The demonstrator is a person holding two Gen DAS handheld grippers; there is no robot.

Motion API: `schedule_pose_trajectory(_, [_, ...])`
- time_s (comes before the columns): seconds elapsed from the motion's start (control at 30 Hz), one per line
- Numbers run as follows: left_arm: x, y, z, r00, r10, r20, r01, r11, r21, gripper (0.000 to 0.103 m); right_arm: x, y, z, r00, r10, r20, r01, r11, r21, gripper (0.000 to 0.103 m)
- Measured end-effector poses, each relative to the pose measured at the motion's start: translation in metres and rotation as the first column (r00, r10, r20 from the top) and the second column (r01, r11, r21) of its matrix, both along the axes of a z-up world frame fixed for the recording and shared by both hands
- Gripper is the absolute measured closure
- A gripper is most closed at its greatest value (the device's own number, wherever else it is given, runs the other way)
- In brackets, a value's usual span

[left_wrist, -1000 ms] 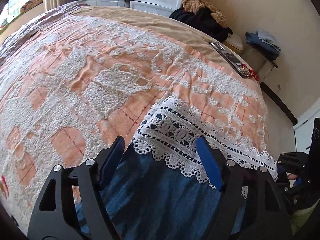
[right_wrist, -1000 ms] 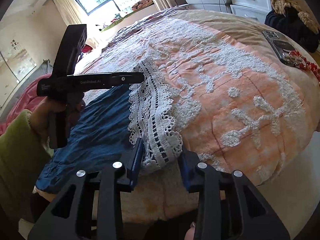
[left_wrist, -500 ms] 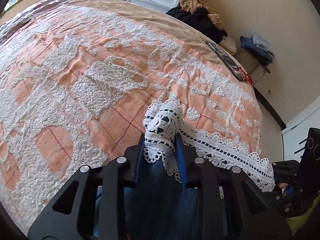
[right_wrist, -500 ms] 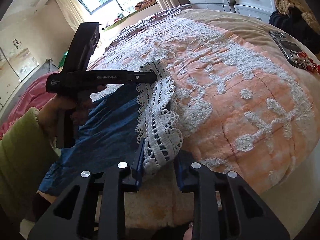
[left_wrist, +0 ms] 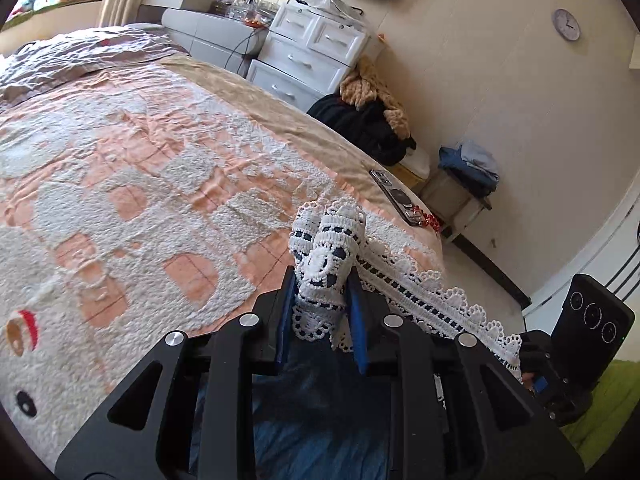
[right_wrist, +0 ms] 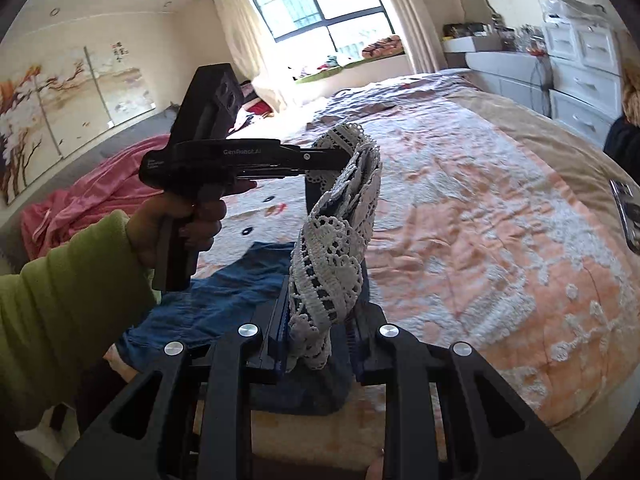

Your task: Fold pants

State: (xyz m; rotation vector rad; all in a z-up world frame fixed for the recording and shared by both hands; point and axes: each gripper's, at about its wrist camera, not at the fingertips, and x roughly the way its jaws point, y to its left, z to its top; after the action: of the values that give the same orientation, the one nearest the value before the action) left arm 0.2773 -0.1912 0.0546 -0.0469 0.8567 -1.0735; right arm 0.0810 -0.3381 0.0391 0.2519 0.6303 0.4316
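Note:
The pants are blue denim point(left_wrist: 320, 420) with a white lace hem point(left_wrist: 332, 236). They lie at the near edge of a bed with an orange and white cover point(left_wrist: 160, 160). My left gripper point(left_wrist: 321, 280) is shut on a bunched part of the lace hem and holds it above the cover. My right gripper point(right_wrist: 324, 292) is shut on the other end of the lace hem point(right_wrist: 340, 248), also raised. The lace band hangs stretched between the two grippers. In the right wrist view a hand in a green sleeve holds the left gripper point(right_wrist: 320, 160), and denim point(right_wrist: 224, 296) droops below it.
A phone with red beads point(left_wrist: 394, 196) lies near the bed's far right edge. White drawers point(left_wrist: 308, 52), a dark clothes pile point(left_wrist: 360, 124) and a stool with folded clothes point(left_wrist: 468, 164) stand along the wall. A pink blanket point(right_wrist: 80, 200) lies to the left.
The left jaws went from wide apart to shut on the lace, and the right jaws tightened on it. Both grippers then rose and lifted the hem off the bed cover.

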Motion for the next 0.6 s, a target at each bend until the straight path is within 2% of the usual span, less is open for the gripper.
schedule_pose_trajectory(0.17, [-0.014,0.055,-0.013,0.999,0.052,-0.016,-0.052,0.998,0.032,0.086,0.002,0.058,0.003,0.99,0.142,0.008,-0.141,0.988,-0.061,0.081])
schedule_pose_trajectory(0.37, [-0.016,0.101,-0.047,0.988,0.123,-0.094,-0.115,0.99,0.087,0.086,0.009,0.126,-0.036,0.965,0.246,-0.087,-0.257,0.954,-0.154,0.081])
schedule_pose_trajectory(0.43, [-0.015,0.112,-0.054,0.98,0.144,-0.134,-0.132,0.987,0.095,0.081,0.007,0.141,-0.045,0.96,0.259,-0.108,-0.276,0.942,-0.19,0.081])
schedule_pose_trajectory(0.47, [-0.015,0.118,-0.057,0.976,0.158,-0.151,-0.144,0.985,0.098,0.075,0.005,0.147,-0.048,0.958,0.265,-0.11,-0.283,0.935,-0.213,0.081])
schedule_pose_trajectory(0.53, [-0.016,0.129,-0.056,0.968,0.182,-0.174,-0.17,0.982,0.084,0.054,0.001,0.158,-0.053,0.957,0.27,-0.107,-0.29,0.921,-0.261,0.081])
schedule_pose_trajectory(0.6, [-0.021,0.141,-0.051,0.964,0.194,-0.181,-0.188,0.981,0.051,0.047,-0.001,0.168,-0.054,0.955,0.278,-0.103,-0.296,0.91,-0.289,0.081])
